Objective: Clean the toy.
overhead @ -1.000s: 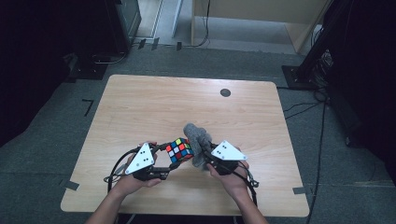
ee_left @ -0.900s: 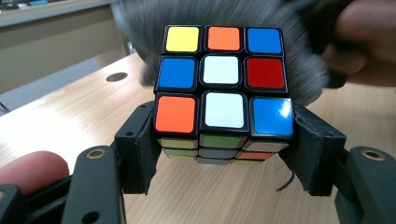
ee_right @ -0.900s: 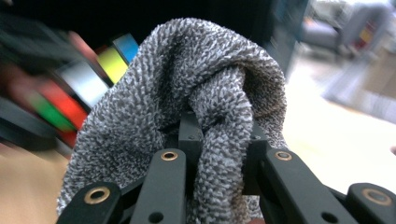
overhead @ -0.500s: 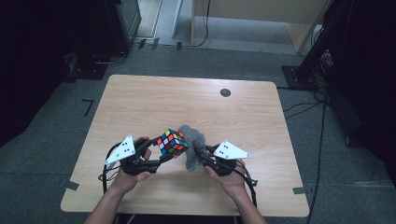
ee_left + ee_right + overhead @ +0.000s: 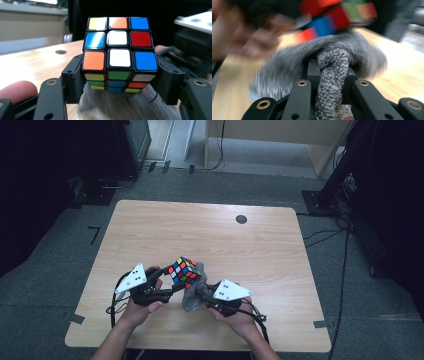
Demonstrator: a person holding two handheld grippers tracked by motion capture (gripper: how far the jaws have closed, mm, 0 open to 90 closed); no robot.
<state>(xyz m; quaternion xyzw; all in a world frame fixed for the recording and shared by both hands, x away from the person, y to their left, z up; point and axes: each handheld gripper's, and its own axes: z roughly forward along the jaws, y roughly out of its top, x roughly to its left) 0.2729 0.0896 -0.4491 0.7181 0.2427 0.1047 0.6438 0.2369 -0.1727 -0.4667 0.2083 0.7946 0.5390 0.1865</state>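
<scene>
Cube, multicoloured plastic puzzle (image 5: 184,272), clamped in my left gripper (image 5: 120,75), now lifted higher; right gripper (image 5: 329,75), pinching grey knitted cloth (image 5: 332,72), moved beneath it. Wiping underside, I judge.

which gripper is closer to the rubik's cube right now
Left. The left gripper clamps the Rubik's cube; the right gripper holds the grey cloth just beneath it.

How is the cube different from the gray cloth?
The cube is hard-edged and square, with stickers in many colors; the cloth is soft, gray and bunched up. The left gripper holds the cube by two opposite sides; the right gripper pinches a fold of the cloth. In the high view the cube sits above the cloth. Both are gripped over the table.
</scene>
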